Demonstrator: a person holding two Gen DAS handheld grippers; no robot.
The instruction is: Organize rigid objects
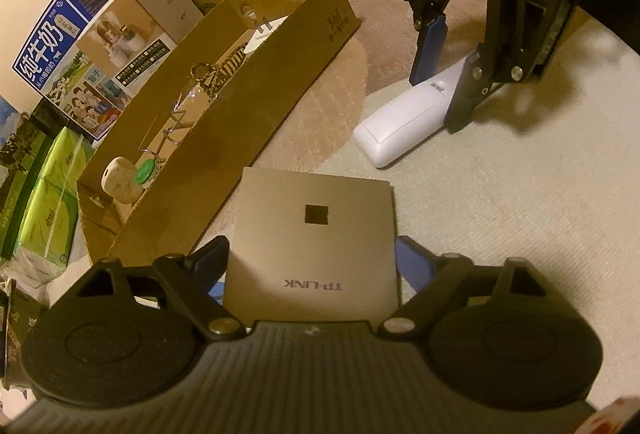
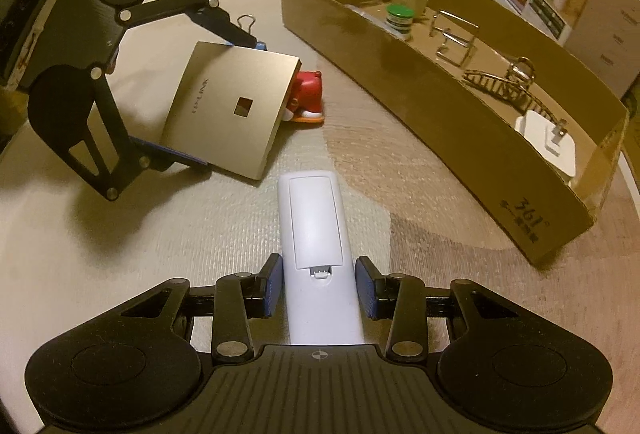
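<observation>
Between the pads of the right gripper lies the white remote on the floor, long axis toward 12 o'clock, pads apart w/ small gaps. Cardboard tray at 1–2 o'clock. Left gripper clamps the TP-LINK box.

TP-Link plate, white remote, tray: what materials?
TP-Link plate: looks like brushed metal or metallic-coated plastic, with a satin champagne sheen. Remote: white matte plastic with a moulded battery cover. Tray: brown cardboard, matte, with raw cut edges.
</observation>
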